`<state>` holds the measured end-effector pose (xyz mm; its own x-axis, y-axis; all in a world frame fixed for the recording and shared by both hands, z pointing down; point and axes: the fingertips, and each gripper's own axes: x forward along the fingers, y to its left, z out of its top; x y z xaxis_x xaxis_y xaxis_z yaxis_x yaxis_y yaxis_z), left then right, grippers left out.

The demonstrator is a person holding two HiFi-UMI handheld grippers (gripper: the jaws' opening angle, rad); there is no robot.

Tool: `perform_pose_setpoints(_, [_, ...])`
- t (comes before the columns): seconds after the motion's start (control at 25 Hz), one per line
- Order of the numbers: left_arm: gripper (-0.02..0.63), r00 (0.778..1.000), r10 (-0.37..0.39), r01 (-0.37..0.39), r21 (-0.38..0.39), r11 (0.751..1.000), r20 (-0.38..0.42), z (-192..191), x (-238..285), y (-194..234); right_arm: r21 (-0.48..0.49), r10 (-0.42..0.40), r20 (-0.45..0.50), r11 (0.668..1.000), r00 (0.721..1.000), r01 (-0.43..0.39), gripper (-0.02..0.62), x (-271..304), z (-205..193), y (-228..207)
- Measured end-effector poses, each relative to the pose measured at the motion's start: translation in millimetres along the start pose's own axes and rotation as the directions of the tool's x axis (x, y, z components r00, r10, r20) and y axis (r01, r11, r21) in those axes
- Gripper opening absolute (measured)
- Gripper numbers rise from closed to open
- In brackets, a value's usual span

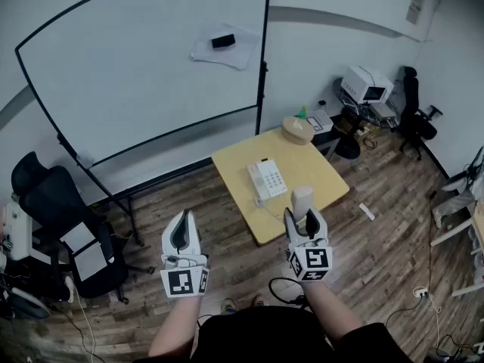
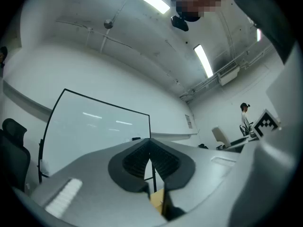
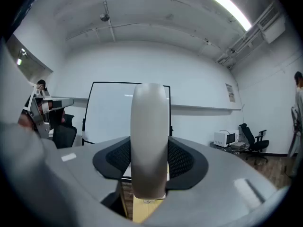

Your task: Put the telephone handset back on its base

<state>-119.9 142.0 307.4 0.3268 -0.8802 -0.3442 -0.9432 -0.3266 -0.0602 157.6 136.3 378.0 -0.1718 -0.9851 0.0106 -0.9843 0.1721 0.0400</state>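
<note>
A white telephone base [image 1: 266, 178] with a keypad lies on the small yellow table [image 1: 302, 165], and a thin cord runs off its near end. The white handset [image 1: 302, 200] stands upright in my right gripper [image 1: 304, 219], above the table's near edge and just to the right of the base. In the right gripper view the handset [image 3: 150, 141] fills the gap between the dark pads of my right gripper [image 3: 150, 157], which is shut on it. My left gripper [image 1: 181, 237] hovers over the floor left of the table. Its jaws meet with nothing between them in the left gripper view [image 2: 150, 150].
A large whiteboard on a stand [image 1: 151, 66] rises behind the table. A black office chair [image 1: 60, 210] stands at the left. A tan bowl-shaped thing [image 1: 296, 129] rests on the table's far corner. A printer [image 1: 365, 85] and another chair [image 1: 414, 116] are at the back right. A cable [image 1: 283, 286] lies on the wood floor.
</note>
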Motion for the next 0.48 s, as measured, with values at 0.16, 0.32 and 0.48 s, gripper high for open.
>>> perform_pose_setpoints(0.16, [0.0, 1.0, -0.007, 0.007, 0.011, 1.0, 0.007, 2.8, -1.0, -2.2, -0.003, 0.005, 0.001, 1.0, 1.0, -0.005, 0.219, 0.0, -0.4, 2.3])
perform_pose_setpoints(0.32, [0.0, 1.0, -0.01, 0.01, 0.013, 1.0, 0.004, 2.2, -3.1, -7.3, -0.001, 0.009, -0.005, 1.0, 1.0, -0.009, 0.219, -1.8, -3.8, -0.9])
perform_pose_setpoints(0.48, [0.0, 1.0, -0.014, 0.014, 0.01, 1.0, -0.004, 0.4, -3.7, -10.9, 0.042, 0.036, 0.003, 0.998, 0.999, -0.036, 0.221, -0.8, -4.5, -0.9])
